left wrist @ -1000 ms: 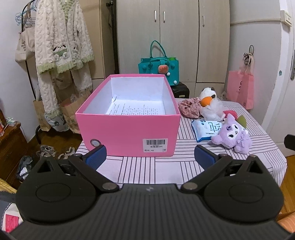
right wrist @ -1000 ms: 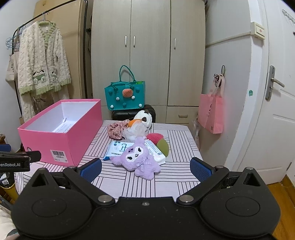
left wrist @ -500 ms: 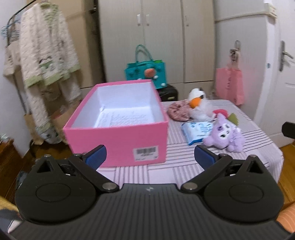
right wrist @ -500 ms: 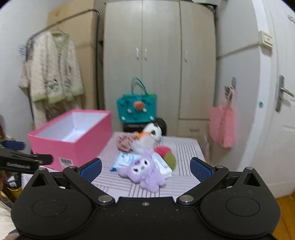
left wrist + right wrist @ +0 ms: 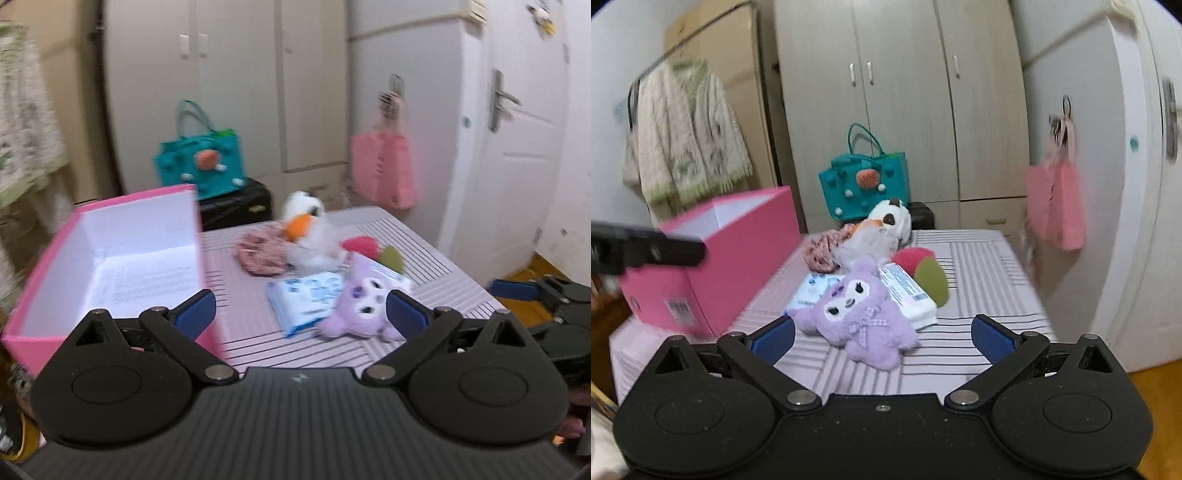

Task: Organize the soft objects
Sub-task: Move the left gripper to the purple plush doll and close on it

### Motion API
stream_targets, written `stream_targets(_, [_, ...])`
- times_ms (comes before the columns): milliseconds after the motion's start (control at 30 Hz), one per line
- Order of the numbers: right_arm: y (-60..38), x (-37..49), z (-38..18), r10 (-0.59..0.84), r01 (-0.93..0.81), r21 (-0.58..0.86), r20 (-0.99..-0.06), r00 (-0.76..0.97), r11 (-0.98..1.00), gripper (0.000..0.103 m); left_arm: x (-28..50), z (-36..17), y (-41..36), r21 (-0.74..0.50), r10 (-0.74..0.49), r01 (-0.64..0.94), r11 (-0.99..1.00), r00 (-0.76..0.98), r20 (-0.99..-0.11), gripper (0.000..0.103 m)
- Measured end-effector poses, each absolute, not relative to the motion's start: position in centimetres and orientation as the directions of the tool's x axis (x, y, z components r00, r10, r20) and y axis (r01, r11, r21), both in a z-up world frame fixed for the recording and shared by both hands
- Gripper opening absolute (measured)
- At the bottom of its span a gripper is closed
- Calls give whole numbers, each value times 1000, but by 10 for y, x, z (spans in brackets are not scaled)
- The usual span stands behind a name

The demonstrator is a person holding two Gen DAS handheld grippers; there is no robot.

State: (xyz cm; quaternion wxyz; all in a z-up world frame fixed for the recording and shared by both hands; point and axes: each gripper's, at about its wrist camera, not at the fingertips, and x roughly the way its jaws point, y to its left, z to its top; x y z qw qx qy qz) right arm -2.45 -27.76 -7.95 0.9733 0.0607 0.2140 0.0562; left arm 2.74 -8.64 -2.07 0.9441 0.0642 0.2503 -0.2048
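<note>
A pink open box (image 5: 110, 258) (image 5: 738, 251) stands on the striped table (image 5: 424, 254) at the left, holding only a printed sheet. To its right lie a purple plush (image 5: 358, 306) (image 5: 860, 314), a blue-white wipes pack (image 5: 303, 295) (image 5: 905, 291), a white plush with an orange beak (image 5: 306, 229) (image 5: 882, 229), a pink floral scrunchie (image 5: 258, 251) (image 5: 820, 251) and a red-green soft ball (image 5: 373, 251) (image 5: 923, 269). My left gripper (image 5: 299, 314) is open and empty, above the table's front edge. My right gripper (image 5: 882, 336) is open and empty, just in front of the purple plush.
A teal bag (image 5: 199, 162) (image 5: 864, 184) sits on a black case behind the table. A pink bag (image 5: 382, 170) (image 5: 1056, 206) hangs on the right wall beside a white door (image 5: 517, 184). Clothes (image 5: 687, 136) hang at the left. Wardrobes (image 5: 905, 92) stand behind.
Both views have swung and are blurred. The left gripper has turned right, from facing the box toward the toys. The right gripper has moved closer to the purple plush. Both stay open.
</note>
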Motion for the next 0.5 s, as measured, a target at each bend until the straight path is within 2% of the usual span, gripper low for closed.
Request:
stream_targets(67, [-279, -21, -85, 182, -118, 178, -404, 897, 977, 102, 34, -25, -95, 13, -391, 462, 887, 765, -512, 99])
stream_targets(233, [-265, -7, -99, 157, -137, 76, -429, 890, 988, 102, 53, -34, -118, 38, -449, 542, 840, 731, -515, 96])
stream_targets(333, [-267, 4, -109, 198, -159, 123, -443, 874, 980, 97, 65, -42, -131, 52, -468, 576, 816, 710, -527, 94])
stream_targets(500, [-270, 18, -121, 210, -153, 159, -459, 863, 975, 88, 90, -58, -145, -5, -489, 606, 796, 637, -596, 79])
